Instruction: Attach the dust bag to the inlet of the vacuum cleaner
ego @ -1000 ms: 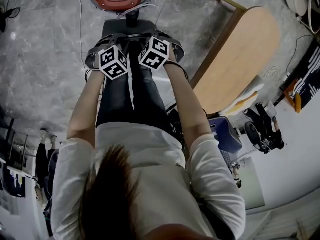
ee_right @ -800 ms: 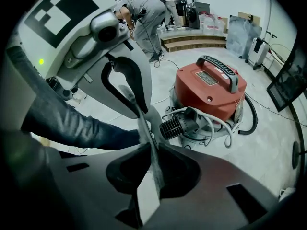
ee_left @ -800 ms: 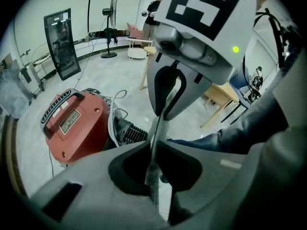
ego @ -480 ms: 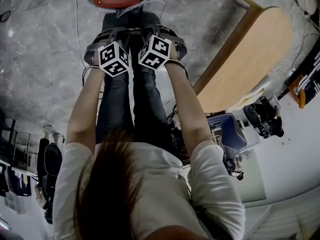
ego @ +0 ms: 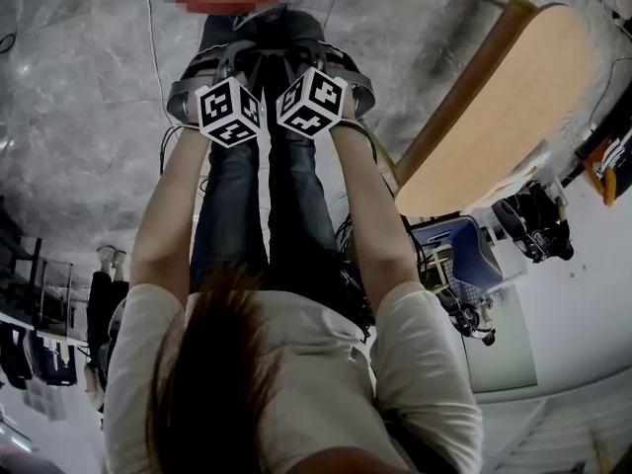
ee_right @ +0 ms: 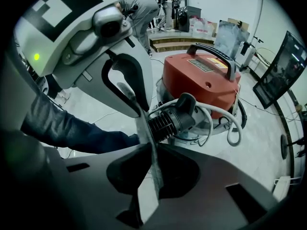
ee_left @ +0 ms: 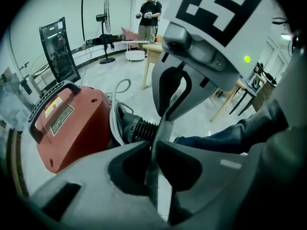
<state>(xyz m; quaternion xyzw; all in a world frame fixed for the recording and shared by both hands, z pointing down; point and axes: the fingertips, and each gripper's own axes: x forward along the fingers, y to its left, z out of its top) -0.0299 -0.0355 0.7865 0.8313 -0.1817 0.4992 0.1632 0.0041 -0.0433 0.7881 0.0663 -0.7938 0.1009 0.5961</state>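
Both left tool [ee_left: 154,145] and right tool [ee_right: 148,150], its jaws just closing, pinch the dust bag [ee_right: 143,127], not yet on the inlet [ee_right: 171,119]

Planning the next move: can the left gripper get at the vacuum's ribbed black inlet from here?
Probably yes. The left gripper, shut on the dust bag, faces the ribbed inlet just ahead, and nothing stands between them.
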